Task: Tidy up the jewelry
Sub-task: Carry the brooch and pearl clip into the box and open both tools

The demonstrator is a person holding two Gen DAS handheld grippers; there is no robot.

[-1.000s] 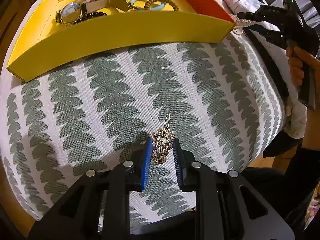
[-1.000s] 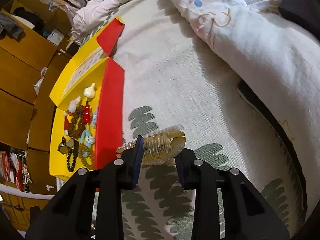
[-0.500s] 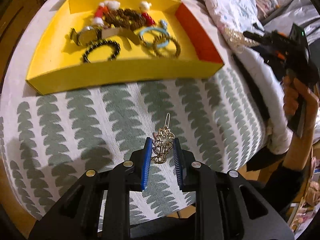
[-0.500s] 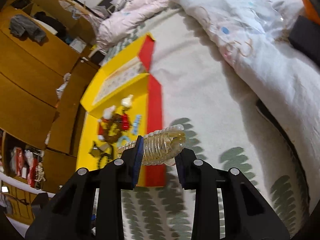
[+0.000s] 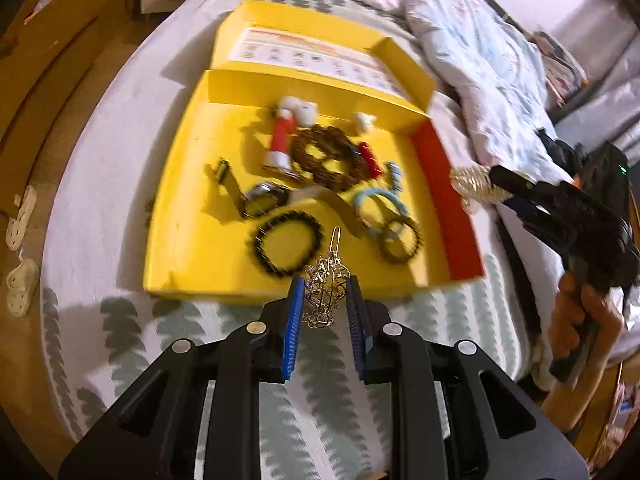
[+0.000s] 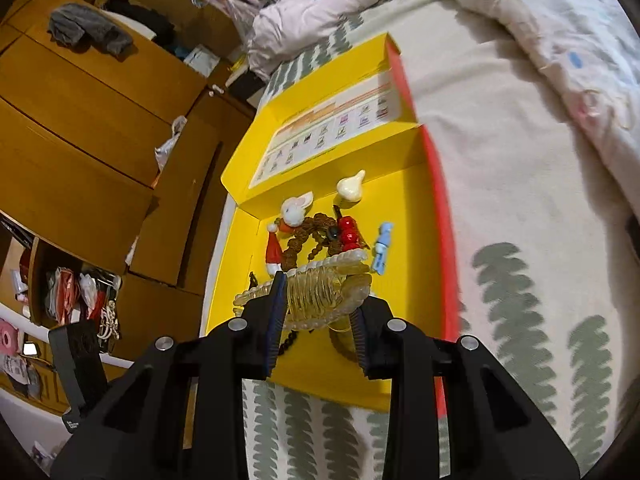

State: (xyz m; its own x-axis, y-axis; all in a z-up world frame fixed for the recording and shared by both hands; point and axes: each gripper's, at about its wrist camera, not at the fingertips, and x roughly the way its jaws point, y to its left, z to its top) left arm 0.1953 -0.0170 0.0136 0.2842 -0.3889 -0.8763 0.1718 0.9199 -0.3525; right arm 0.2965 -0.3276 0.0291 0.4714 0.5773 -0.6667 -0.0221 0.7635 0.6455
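A yellow box (image 5: 192, 240) with a red side wall lies open on the bed, also in the right wrist view (image 6: 236, 280). It holds a watch (image 5: 262, 200), a black bead bracelet (image 5: 285, 246), a brown bead string (image 5: 328, 158), a blue ring (image 5: 380, 204) and small figurines. My left gripper (image 5: 323, 300) is shut on a gold filigree hairpin (image 5: 326, 280), just above the box's near wall. My right gripper (image 6: 318, 308) is shut on a clear amber hair claw (image 6: 320, 292) over the box's inside; in the left wrist view that claw (image 5: 474, 184) hangs beside the red wall.
A bedspread with green leaf print (image 5: 320, 400) lies under the box. A rumpled white duvet (image 5: 472, 60) sits on the right. Wooden cupboards (image 6: 80, 120) with clothes stand beyond the bed's left side. A hand (image 5: 580, 320) grips the right tool.
Both grippers rose and travelled toward the box with their loads. The hairpin went from over the bedspread to the box's near wall; the claw came from beside the red wall to over the contents.
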